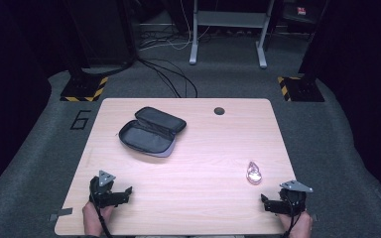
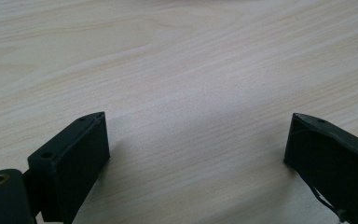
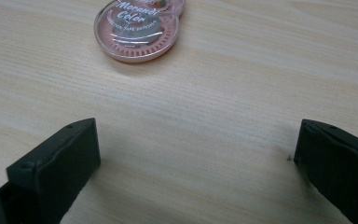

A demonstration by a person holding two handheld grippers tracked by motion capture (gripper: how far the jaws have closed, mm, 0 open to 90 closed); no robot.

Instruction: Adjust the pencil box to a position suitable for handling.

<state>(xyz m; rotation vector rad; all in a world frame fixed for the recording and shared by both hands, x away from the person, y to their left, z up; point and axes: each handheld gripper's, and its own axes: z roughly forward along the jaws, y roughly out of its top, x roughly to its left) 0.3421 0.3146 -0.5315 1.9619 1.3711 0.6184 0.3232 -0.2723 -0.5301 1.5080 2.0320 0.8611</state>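
1. Nearest the person, the left gripper (image 1: 110, 191) and the right gripper (image 1: 284, 201) rest low at the two near corners of the pale wood-grain desk (image 1: 198, 198), each held in a hand (image 1: 97, 218) that comes in from the bottom edge; this looks like a ready stance with no work yet begun.
2. Seen in the left gripper view, the black fingers (image 2: 72, 161) of the left gripper stand wide apart with bare wood between them, so it grasps nothing.
3. Likewise in the right gripper view, the fingers (image 3: 58, 163) of the right gripper are spread wide and empty, aimed across the desk toward the thing just ahead.
4. That thing is a small pink, clear-plastic correction tape dispenser (image 3: 137, 28), lying flat on the desk just beyond the right gripper and apart from its fingers; lying flat, it offers its narrow edges to a grasp from above or from the side, and I judge it the likely first pickup.
5. Farther off, left of centre, a dark grey fabric pencil case (image 1: 151, 131) lies unzipped with its lid folded back, well apart from the dispenser; open like this, it seems set to receive the dispenser.
6. Beyond that, a small round dark hole (image 1: 219, 110) sits near the far edge of the desk.
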